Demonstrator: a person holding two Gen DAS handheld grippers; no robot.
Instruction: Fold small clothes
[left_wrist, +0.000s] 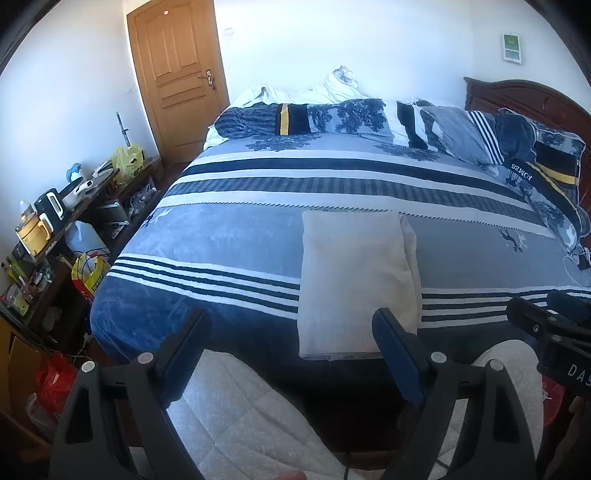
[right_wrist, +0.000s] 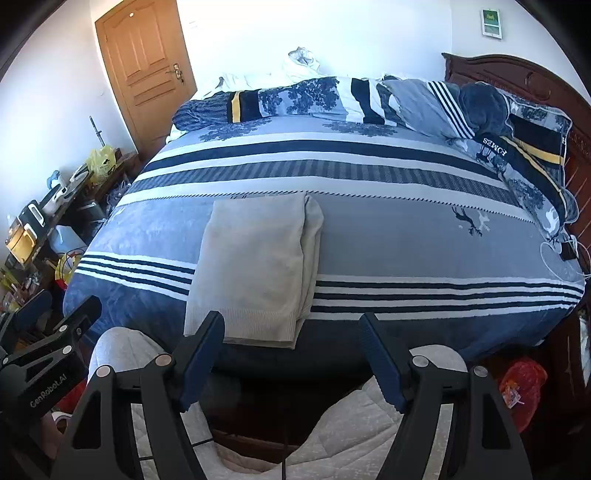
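Observation:
A cream knitted garment (left_wrist: 351, 273) lies folded into a long rectangle on the blue striped bedspread (left_wrist: 229, 236), its near end at the bed's front edge. It also shows in the right wrist view (right_wrist: 258, 262). My left gripper (left_wrist: 291, 325) is open and empty, held back from the bed with its right finger in front of the garment's near right corner. My right gripper (right_wrist: 291, 325) is open and empty, its left finger near the garment's near left corner. Each gripper shows at the edge of the other's view.
Pillows and a rolled quilt (left_wrist: 332, 118) lie at the far side and right of the bed, by a dark wooden headboard (right_wrist: 517, 74). A cluttered shelf (left_wrist: 55, 221) stands left. A wooden door (left_wrist: 177, 74) is behind. The person's white quilted trousers (left_wrist: 243, 413) are below.

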